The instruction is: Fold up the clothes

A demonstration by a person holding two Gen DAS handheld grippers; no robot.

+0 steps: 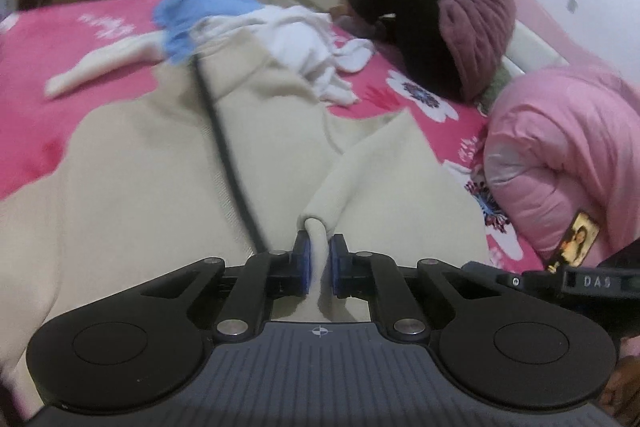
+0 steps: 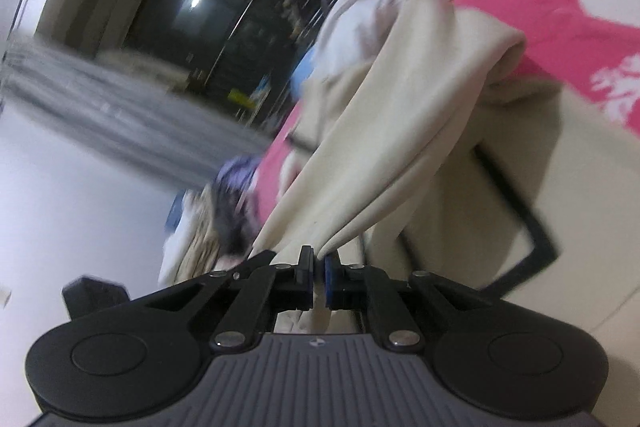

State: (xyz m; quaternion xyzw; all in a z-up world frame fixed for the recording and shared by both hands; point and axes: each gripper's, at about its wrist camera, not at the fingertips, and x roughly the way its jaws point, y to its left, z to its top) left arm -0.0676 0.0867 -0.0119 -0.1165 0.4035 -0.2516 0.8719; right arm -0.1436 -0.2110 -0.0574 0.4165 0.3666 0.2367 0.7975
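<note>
A large cream garment (image 1: 160, 187) with a black stripe lies spread over the pink flowered bed (image 1: 48, 67). My left gripper (image 1: 319, 247) is shut on a raised fold of this cream cloth, which runs up between the blue pads. In the tilted right wrist view the same cream garment (image 2: 400, 131) hangs in long folds. My right gripper (image 2: 319, 259) is shut on its edge, with cloth pinched between the pads. A black outline on the garment (image 2: 520, 211) shows to the right.
A pile of white (image 1: 304, 47) and blue clothes (image 1: 192, 15) lies further up the bed. A person in a maroon quilted jacket (image 1: 476, 23) sits on the bed's far side. A pink duvet (image 1: 560, 155) is bunched at the right. A dark window (image 2: 200, 7) and grey curtain (image 2: 100, 107) lie beyond.
</note>
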